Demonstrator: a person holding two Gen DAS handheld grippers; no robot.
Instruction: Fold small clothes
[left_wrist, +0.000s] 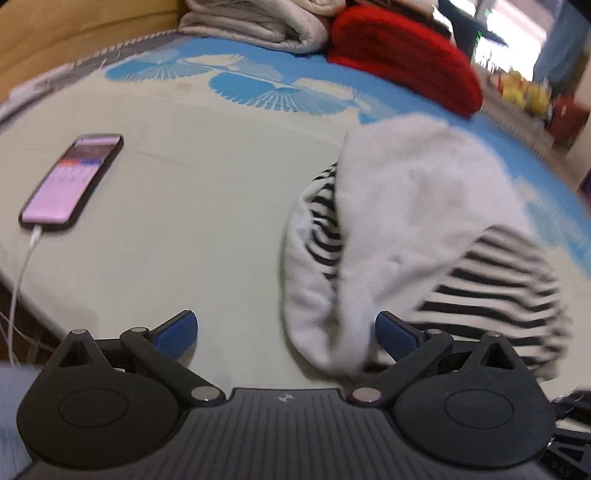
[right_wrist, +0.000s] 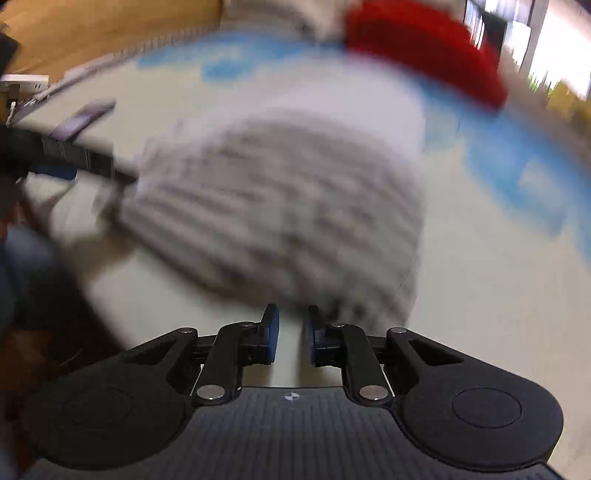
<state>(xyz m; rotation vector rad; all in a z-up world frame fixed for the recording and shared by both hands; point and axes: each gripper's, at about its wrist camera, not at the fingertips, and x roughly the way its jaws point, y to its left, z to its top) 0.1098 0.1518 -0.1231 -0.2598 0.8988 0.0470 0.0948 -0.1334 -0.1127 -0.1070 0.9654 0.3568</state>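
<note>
A small white garment with black stripes (left_wrist: 424, 229) lies partly folded on the bed, its plain white part turned over the striped part. My left gripper (left_wrist: 286, 332) is wide open at the garment's near edge; its right finger (left_wrist: 397, 334) touches the cloth and its left finger rests on bare sheet. In the right wrist view the garment (right_wrist: 288, 199) is heavily blurred, just ahead of my right gripper (right_wrist: 293, 334). The right jaws stand narrowly apart with nothing between them. The left gripper's body (right_wrist: 74, 155) shows at the garment's left side.
A phone (left_wrist: 72, 179) with a lit screen and white cable lies on the sheet at left. Folded grey bedding (left_wrist: 255, 22) and a red folded blanket (left_wrist: 406, 55) sit at the far end. A wooden headboard (left_wrist: 74, 29) is behind. The bed sheet (left_wrist: 184, 221) is pale green with blue fans.
</note>
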